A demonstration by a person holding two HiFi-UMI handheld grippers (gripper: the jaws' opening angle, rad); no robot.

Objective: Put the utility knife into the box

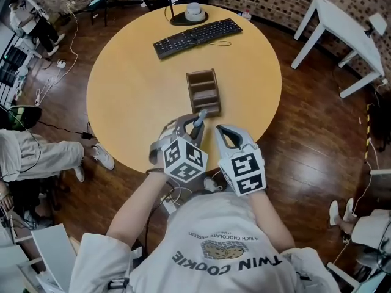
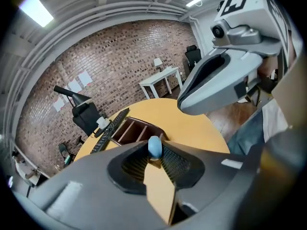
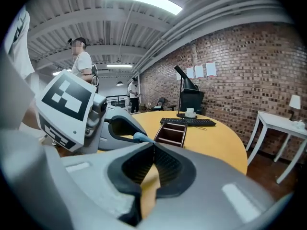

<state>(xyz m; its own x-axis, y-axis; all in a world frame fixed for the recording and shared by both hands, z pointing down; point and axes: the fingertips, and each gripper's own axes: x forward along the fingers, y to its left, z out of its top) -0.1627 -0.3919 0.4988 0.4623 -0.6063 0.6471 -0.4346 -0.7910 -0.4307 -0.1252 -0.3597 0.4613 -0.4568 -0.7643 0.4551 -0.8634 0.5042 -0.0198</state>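
A brown wooden box with open compartments stands mid-table on the round yellow table. My left gripper hovers just short of the box's near end, shut on the grey utility knife, which points toward the box. In the left gripper view the knife's blue end sticks up between the pads, with the box just beyond. My right gripper is close beside the left one, shut with nothing in it. In the right gripper view its tips meet; the knife's blue end shows left of the box.
A black keyboard and a white cup on a dark pad lie at the table's far side. A white table stands at the right. A seated person's legs are at the left. Cables cross the wooden floor.
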